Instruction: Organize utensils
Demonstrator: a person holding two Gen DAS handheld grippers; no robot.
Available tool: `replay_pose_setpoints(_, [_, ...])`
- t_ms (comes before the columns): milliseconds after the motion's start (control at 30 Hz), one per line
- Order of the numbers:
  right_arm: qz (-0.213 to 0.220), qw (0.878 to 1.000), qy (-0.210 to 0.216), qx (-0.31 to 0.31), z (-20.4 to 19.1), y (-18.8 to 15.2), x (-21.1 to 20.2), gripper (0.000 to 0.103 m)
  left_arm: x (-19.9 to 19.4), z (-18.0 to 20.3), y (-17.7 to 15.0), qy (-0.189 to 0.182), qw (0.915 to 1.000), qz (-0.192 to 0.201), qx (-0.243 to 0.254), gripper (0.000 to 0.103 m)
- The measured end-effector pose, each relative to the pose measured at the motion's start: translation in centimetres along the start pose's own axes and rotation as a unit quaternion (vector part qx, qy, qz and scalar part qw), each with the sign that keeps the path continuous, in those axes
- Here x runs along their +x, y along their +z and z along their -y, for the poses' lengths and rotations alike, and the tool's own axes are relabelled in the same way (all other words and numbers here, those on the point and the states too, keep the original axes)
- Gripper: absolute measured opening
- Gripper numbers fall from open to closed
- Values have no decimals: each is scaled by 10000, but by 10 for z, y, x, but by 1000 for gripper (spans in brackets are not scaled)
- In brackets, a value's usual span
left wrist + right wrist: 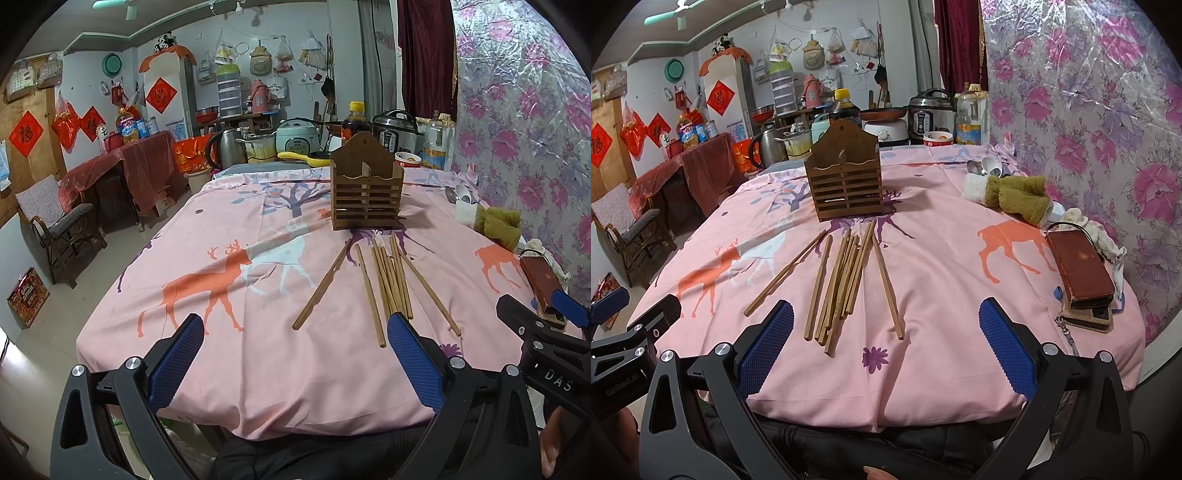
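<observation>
Several wooden chopsticks [388,280] lie loose on the pink deer-print tablecloth [258,350]; they also show in the right wrist view [842,280]. A slatted wooden utensil holder [365,192] stands upright behind them, seen too in the right wrist view [846,184]. My left gripper [295,332] is open and empty, near the front table edge, left of the chopsticks. My right gripper [886,321] is open and empty, just in front of the chopsticks. The right gripper's blue tip also shows in the left wrist view [569,306].
Spoons in a white cup [988,166], an olive and white cloth [1015,195] and a brown wallet on a phone [1082,273] lie at the right. Cookers, bottles and a kettle [768,147] line the table's far edge. A chair [55,221] stands left.
</observation>
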State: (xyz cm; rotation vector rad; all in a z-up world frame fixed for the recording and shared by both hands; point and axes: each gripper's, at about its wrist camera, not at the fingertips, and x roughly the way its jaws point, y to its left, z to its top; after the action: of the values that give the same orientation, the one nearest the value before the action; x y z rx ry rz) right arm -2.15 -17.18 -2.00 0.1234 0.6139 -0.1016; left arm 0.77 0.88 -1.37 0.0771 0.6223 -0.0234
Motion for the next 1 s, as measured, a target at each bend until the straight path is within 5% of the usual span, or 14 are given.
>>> replay_pose_setpoints(1000, [4, 10000, 9, 4, 0, 0, 0, 97, 1, 2, -1, -2, 10000, -39, -6, 98])
